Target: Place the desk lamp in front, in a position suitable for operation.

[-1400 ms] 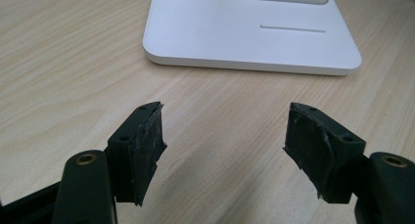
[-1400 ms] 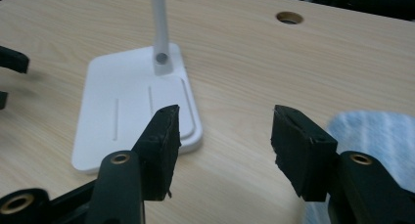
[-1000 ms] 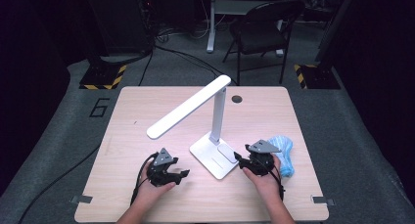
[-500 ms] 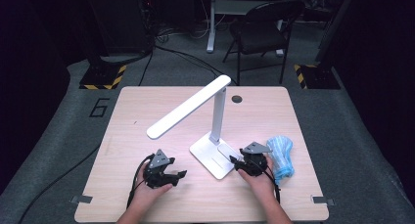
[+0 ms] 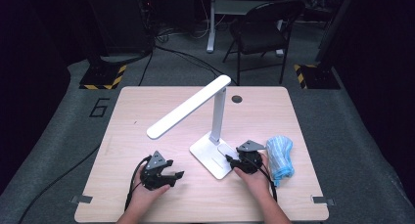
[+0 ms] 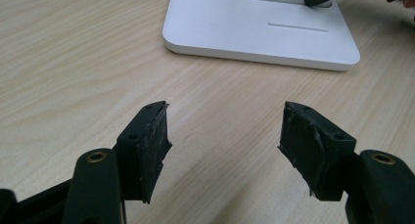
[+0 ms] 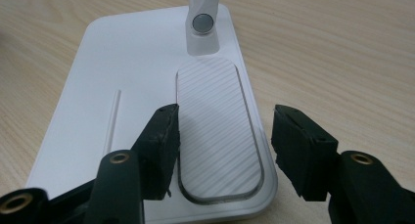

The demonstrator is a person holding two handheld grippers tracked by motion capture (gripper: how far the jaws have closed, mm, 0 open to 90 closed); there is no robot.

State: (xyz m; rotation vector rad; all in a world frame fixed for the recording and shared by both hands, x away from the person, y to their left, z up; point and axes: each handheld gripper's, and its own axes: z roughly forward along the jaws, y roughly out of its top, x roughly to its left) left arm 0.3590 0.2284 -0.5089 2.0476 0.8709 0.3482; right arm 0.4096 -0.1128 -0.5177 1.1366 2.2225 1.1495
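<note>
My right gripper (image 5: 234, 160) sits over the near corner of the white desk lamp's base (image 5: 208, 155). In the right gripper view its jaws stand apart with nothing between the pads; they have just been opening a little. One jaw hangs over the ribbed grey panel (image 7: 218, 131) set into the base, the other past the base's edge, over bare wood. I cannot tell whether the left-hand pad touches the base. The lamp's upright post (image 7: 204, 21) rises just beyond the panel, with a round grey button on its foot.

My left gripper (image 5: 169, 177) rests low on the wooden table (image 5: 147, 106), well left of the base. Its jaws are wide apart and hold nothing, though they have just been closing slightly. In the left gripper view I see only table grain between the pads, with the lamp base (image 6: 259, 33) farther ahead.

The lamp's long head (image 5: 188, 106) slants down toward the left above the table. A rolled blue cloth (image 5: 280, 155) lies just beside my right hand (image 5: 254, 177).
</note>
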